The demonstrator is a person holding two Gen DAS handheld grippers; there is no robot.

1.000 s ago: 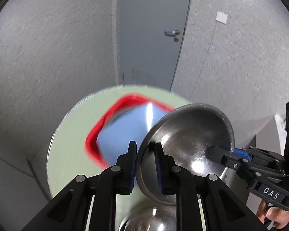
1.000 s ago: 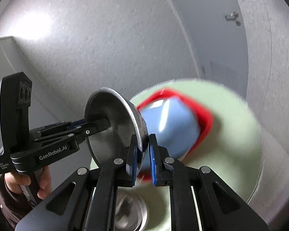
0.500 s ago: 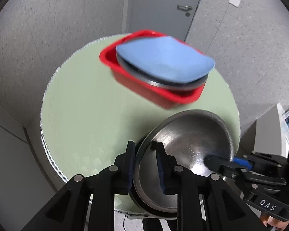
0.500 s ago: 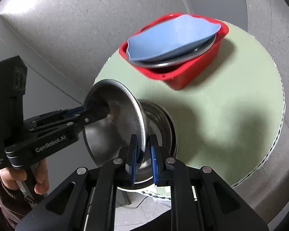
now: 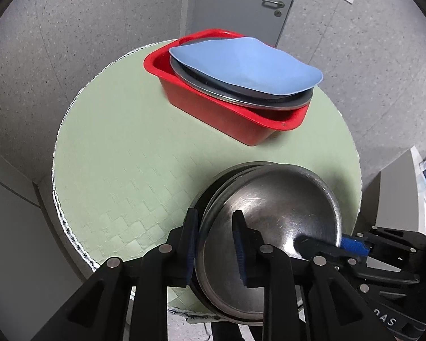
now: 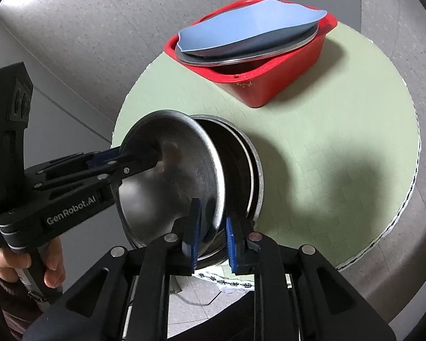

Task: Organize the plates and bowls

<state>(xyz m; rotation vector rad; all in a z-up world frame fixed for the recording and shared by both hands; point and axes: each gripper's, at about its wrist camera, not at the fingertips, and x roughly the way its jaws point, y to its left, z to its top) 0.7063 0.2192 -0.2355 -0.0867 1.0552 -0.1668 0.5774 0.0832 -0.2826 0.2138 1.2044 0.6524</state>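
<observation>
A steel bowl (image 5: 275, 199) leans tilted in a stack of steel bowls (image 5: 224, 177) at the near edge of the round green table (image 5: 127, 156). My left gripper (image 5: 215, 218) straddles the bowl's left rim. Its jaws are opening and the inner pad stands off the metal. My right gripper (image 6: 213, 216) straddles the opposite rim (image 6: 217, 199) with its jaws opening too, a gap showing beside each pad. Each gripper shows in the other's view: the right gripper (image 5: 326, 244) and the left gripper (image 6: 130, 156). At the far side, a red tub (image 5: 227, 113) holds a steel plate (image 5: 241, 99) under a blue plate (image 5: 247, 65).
The bowl stack (image 6: 252, 176) sits right at the table's near edge, with floor below. Green tabletop (image 6: 340, 142) lies bare between the stack and the red tub (image 6: 269, 85). Grey walls and a door (image 5: 241, 0) stand behind. A hand (image 6: 51, 267) grips the left tool's handle.
Both grippers came down with the steel bowl from in front of the wall onto the stack at the table's near edge. Both pairs of jaws have widened off its rim.
</observation>
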